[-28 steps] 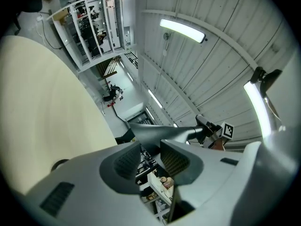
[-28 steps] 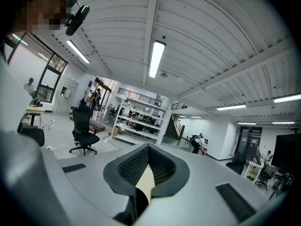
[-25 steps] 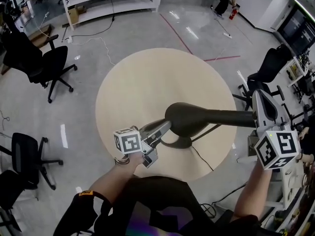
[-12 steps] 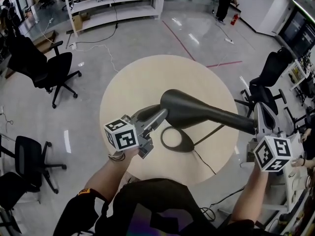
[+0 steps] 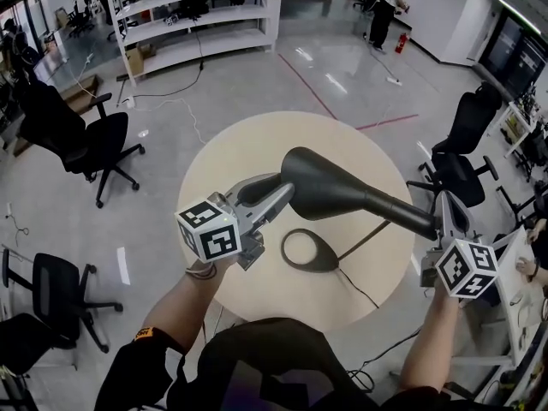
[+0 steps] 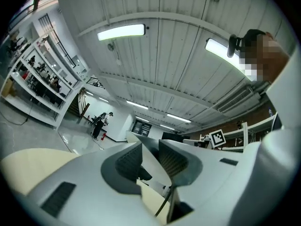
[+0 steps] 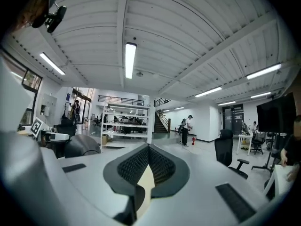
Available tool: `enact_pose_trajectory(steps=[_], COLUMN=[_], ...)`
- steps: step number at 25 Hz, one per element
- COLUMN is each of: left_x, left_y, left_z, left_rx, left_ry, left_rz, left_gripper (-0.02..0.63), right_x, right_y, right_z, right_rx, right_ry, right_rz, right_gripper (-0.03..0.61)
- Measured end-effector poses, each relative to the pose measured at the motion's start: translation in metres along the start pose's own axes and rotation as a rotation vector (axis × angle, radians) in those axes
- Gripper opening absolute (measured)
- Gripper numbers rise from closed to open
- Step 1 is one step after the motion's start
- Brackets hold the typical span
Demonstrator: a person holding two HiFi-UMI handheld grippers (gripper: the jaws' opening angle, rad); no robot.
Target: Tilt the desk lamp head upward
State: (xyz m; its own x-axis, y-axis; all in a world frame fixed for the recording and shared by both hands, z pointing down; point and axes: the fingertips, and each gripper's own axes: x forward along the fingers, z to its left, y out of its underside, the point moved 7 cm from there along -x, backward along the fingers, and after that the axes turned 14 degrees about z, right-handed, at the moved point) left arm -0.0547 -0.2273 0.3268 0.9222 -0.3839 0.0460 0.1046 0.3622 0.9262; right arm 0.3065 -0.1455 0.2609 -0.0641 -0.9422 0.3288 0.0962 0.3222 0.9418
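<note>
Over the middle of the round table (image 5: 248, 144), the desk lamp head (image 5: 330, 187) slopes up toward the left, well above its oval base (image 5: 310, 251), which lies on the tabletop. The lamp arm (image 5: 402, 214) runs down to the right, where the right gripper (image 5: 445, 212) is clamped on it, jaw tips meeting. The left gripper (image 5: 282, 193) sits against the head's left end, jaws slightly parted with nothing pinched between them. A cord (image 5: 355, 287) trails off the near edge. Black office chairs (image 5: 81, 139) stand at the left, and white shelving (image 5: 193, 7) stands far behind.
</note>
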Motion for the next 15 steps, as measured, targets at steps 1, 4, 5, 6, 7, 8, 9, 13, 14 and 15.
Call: enact_pose_trajectory(steps=[1, 4, 5, 6, 7, 8, 9, 13, 14, 15], left_x=[0.000, 0.001, 0.003, 0.005, 0.007, 0.008, 0.008, 0.005, 0.005, 0.006], left_y=[-0.004, -0.017, -0.022, -0.027, -0.031, -0.035, -0.038, -0.048, -0.050, -0.053], left_z=[-0.005, -0.020, -0.026, -0.032, -0.037, -0.041, -0.045, -0.058, -0.062, -0.067], left_rx=[0.023, 0.095, 0.116, 0.133, 0.148, 0.162, 0.175, 0.210, 0.217, 0.223], left_ry=[0.000, -0.006, -0.009, -0.011, -0.011, -0.011, -0.011, -0.009, -0.008, -0.006], left_rz=[0.004, 0.018, 0.019, 0.016, 0.012, 0.008, 0.006, 0.003, 0.000, -0.007], left_gripper=[0.158, 0.158, 0.156, 0.155, 0.153, 0.151, 0.150, 0.147, 0.146, 0.144], right_x=[-0.002, -0.005, -0.006, -0.006, -0.006, -0.006, -0.007, -0.013, -0.015, -0.017], right_y=[0.004, 0.018, 0.021, 0.025, 0.028, 0.031, 0.033, 0.040, 0.041, 0.043], right_z=[0.000, -0.001, -0.002, -0.003, -0.005, -0.006, -0.007, -0.005, -0.005, -0.005], right_rx=[0.017, 0.052, 0.058, 0.063, 0.069, 0.075, 0.082, 0.088, 0.085, 0.083], right_ry=[-0.005, -0.013, -0.012, -0.009, -0.007, -0.009, -0.016, -0.039, -0.039, -0.039], right_rz=[-0.005, -0.023, -0.028, -0.033, -0.036, -0.037, -0.036, -0.010, -0.003, 0.004], right_gripper=[0.009, 0.010, 0.009, 0.009, 0.009, 0.009, 0.009, 0.009, 0.009, 0.009])
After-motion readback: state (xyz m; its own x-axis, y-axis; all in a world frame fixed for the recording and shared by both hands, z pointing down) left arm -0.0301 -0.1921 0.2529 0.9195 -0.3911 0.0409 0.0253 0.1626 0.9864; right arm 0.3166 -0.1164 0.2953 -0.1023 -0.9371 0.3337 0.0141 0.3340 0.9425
